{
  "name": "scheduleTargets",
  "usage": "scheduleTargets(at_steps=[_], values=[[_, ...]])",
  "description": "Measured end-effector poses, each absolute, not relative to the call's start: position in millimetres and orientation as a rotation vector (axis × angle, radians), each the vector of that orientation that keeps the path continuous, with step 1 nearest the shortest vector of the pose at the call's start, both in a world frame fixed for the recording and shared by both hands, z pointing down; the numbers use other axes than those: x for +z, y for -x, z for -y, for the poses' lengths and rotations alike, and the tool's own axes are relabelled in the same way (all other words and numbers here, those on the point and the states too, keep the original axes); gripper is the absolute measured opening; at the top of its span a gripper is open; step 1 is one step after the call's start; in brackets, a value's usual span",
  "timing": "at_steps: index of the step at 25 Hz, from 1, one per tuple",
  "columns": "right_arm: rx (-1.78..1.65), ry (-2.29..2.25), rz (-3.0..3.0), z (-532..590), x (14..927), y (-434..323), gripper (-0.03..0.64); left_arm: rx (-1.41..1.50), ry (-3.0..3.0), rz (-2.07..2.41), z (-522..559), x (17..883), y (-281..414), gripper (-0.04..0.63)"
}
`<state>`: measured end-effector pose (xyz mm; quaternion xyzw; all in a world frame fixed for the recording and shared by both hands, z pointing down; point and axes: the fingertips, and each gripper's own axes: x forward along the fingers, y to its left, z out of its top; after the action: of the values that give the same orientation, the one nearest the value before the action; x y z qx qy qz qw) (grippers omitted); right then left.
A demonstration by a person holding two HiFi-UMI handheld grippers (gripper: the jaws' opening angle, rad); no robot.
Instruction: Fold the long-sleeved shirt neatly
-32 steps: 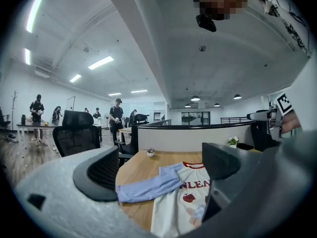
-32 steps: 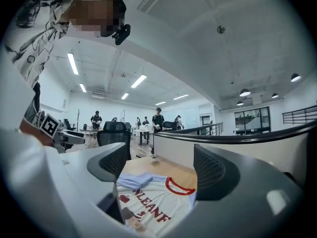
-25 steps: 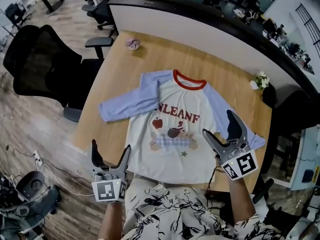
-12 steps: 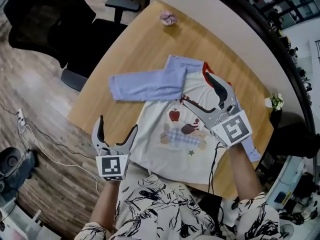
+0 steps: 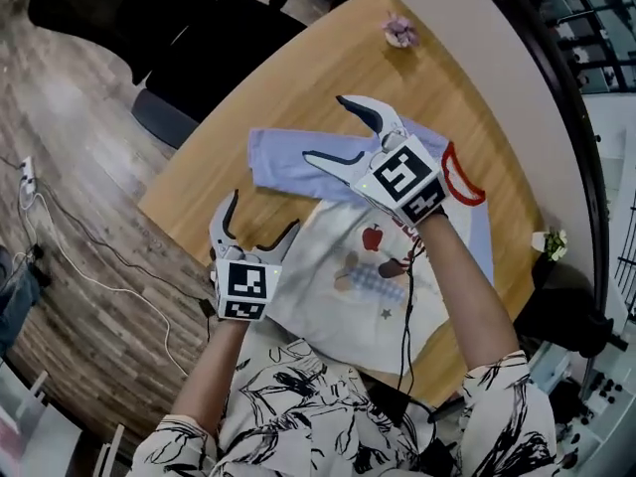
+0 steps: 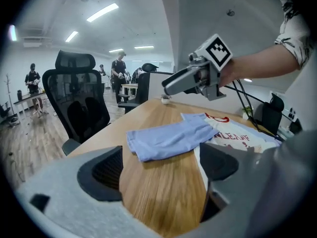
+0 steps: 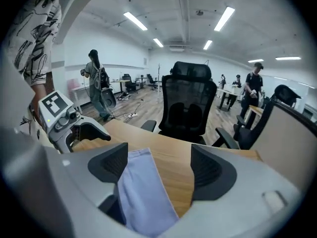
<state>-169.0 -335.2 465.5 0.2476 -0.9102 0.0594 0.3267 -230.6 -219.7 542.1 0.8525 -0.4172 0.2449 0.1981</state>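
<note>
**Shirt** (image 5: 370,266): long-sleeved, pale body with a print and a red collar. It lies flat and face up on the wooden table (image 5: 194,202), with no fold made yet.

**Blue sleeve** (image 5: 283,162): runs straight out sideways from the shirt's shoulder, flat on the wood.

**Right gripper** (image 5: 328,129): mine, jaws wide apart, holding nothing. It hangs over the sleeve close to the shirt's shoulder, with blue cloth below the gap.

**Left gripper** (image 5: 260,215): mine, jaws wide apart, empty. It sits over bare wood just beside the shirt's lower corner, on the sleeve side.

**Step in hand, as I judge it:** take the sleeve and lay it across the shirt's chest.
- Pinch out towards the cuff, not at the shoulder.
- Lift only a little and carry the sleeve straight over the print.
- Let the shoulder seam be the crease.
- My left gripper could pin the shirt's side so the body does not drag.

**Edges and room:**
- The cuff ends near the table edge on the sleeve side of the shirt.
- A black chair (image 5: 214,43) stands past that edge.
- A small flower ornament (image 5: 401,31) sits well apart from the shirt, beyond the collar.
- Bare wood lies open beside the sleeve.
</note>
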Motion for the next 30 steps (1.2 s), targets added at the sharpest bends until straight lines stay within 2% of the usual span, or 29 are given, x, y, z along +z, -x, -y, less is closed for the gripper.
scheduleTargets(at_steps=[4,6,10,14,17,20,21,24,27,30], values=[[0.210,-0.490,2.322,346.9,514.0,217.2,0.356,0.722,-2.334,1.130,225.9,568.3,233.1,0.457],[0.252,-0.433,2.288,349.9,535.4,233.3,0.311,0.749,-2.317,1.109,229.3,579.2,235.8,0.433],[0.312,-0.355,2.234,355.2,566.1,254.4,0.245,0.792,-2.309,1.050,234.6,592.2,237.3,0.378],[0.337,-0.303,2.202,355.7,585.4,266.5,0.187,0.822,-2.319,1.023,240.0,598.0,234.5,0.363],[0.343,-0.279,2.169,351.1,596.3,267.8,0.163,0.874,-2.325,1.027,243.9,602.8,235.0,0.310],[0.335,-0.280,2.142,349.1,604.1,267.4,0.083,0.918,-2.340,1.029,245.3,600.7,237.1,0.224],[0.337,-0.282,2.142,348.9,605.3,267.7,0.070,0.933,-2.342,1.024,245.6,600.0,237.3,0.198],[0.352,-0.295,2.154,350.0,605.8,267.0,0.057,0.979,-2.318,1.018,248.2,605.6,238.8,0.187],[0.355,-0.304,2.158,349.2,606.9,267.0,0.032,1.002,-2.308,1.034,250.1,608.4,243.7,0.147],[0.342,-0.313,2.153,351.2,606.5,268.3,0.026,1.009,-2.303,1.039,254.8,608.4,247.1,0.088]])
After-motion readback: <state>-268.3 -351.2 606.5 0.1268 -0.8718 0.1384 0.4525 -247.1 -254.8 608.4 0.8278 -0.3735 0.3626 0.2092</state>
